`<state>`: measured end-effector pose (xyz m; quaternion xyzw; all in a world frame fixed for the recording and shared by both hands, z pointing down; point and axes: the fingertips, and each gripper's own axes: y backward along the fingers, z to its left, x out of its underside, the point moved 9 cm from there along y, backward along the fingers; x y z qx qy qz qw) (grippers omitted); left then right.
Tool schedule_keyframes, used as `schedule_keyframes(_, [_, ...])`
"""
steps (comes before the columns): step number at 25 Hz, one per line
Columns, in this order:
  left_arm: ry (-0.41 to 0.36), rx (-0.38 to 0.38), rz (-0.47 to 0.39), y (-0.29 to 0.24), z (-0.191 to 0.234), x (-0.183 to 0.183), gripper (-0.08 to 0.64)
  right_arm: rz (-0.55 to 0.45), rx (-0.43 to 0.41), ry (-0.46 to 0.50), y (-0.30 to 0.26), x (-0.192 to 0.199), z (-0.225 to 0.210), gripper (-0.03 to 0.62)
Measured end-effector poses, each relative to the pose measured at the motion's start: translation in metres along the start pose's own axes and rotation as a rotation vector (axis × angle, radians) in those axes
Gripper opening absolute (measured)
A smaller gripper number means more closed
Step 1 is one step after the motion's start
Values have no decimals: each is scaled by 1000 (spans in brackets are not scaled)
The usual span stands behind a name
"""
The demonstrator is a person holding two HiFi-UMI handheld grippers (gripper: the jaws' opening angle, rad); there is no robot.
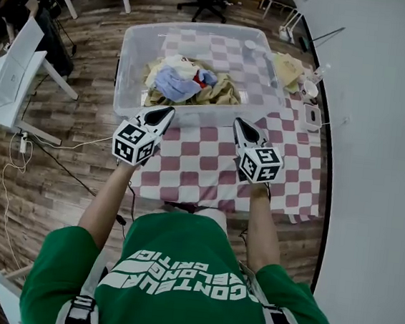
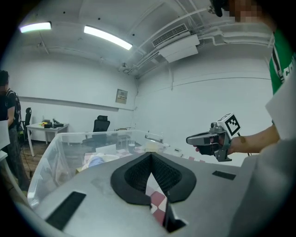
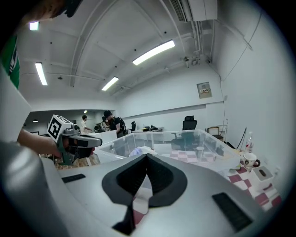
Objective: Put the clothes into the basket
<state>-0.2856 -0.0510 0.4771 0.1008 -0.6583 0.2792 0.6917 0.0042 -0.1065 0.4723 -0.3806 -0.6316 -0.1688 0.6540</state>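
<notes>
My left gripper (image 1: 167, 111) sits at 11 o'clock, jaws together and empty, its tip just short of the near wall of the basket (image 1: 128, 64). The clothes (image 1: 185, 82) lie heaped inside at 12. My right gripper (image 1: 240, 123), at 1 o'clock, is likewise closed on nothing. A beige cloth (image 1: 290, 69) seems to lie outside at 2 o'clock; I judge the next move is reaching there, jaws parted.

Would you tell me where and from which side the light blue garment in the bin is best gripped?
I'd pinch the raised fold of the light blue garment from above: it lies crumpled atop the pile, and the walls of the clear bin block a sideways approach.
</notes>
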Motion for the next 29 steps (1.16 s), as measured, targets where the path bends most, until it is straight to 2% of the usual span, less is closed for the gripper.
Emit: schedule_keyframes(29, [32, -3, 37, 2, 3, 24, 4, 29, 9, -6, -5, 10, -6, 8])
